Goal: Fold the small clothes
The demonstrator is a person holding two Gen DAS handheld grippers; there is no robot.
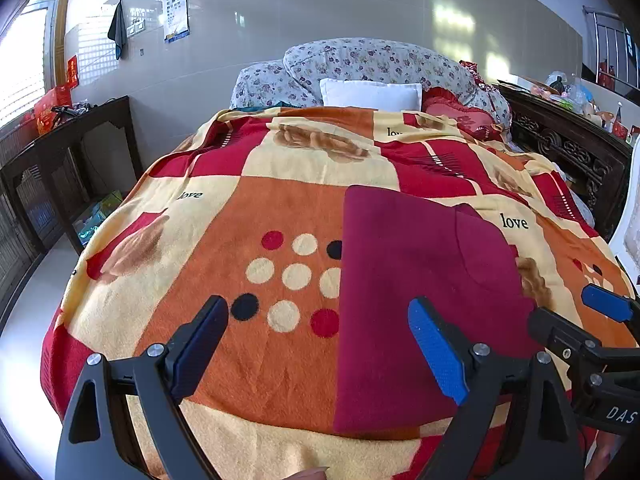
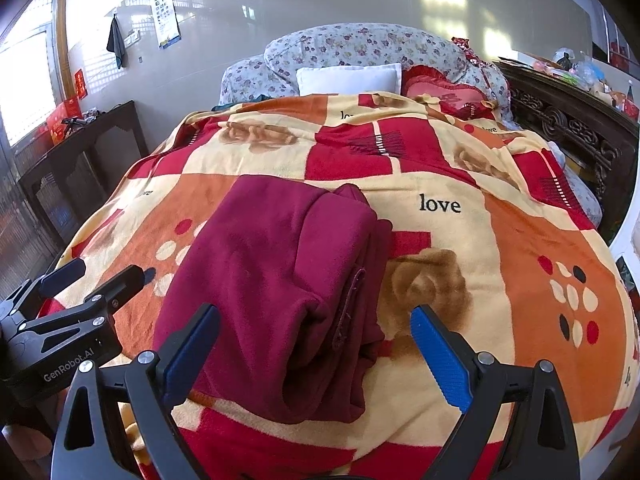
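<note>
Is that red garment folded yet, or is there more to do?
Mostly done, it seems: the garment lies on the blanket as a compact, layered bundle. Nothing is in hand; the left gripper and right gripper are both open and hold nothing. What may be left is tidying the loose layers on its right edge. No other clothes are in view.

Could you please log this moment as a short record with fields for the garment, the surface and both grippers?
garment: maroon garment, folded into a thick bundle
surface: patterned blanket on a bed
left gripper: open, holds nothing, right finger over the garment
right gripper: open, holds nothing, garment's near end between its fingers
background: white pillow
</note>
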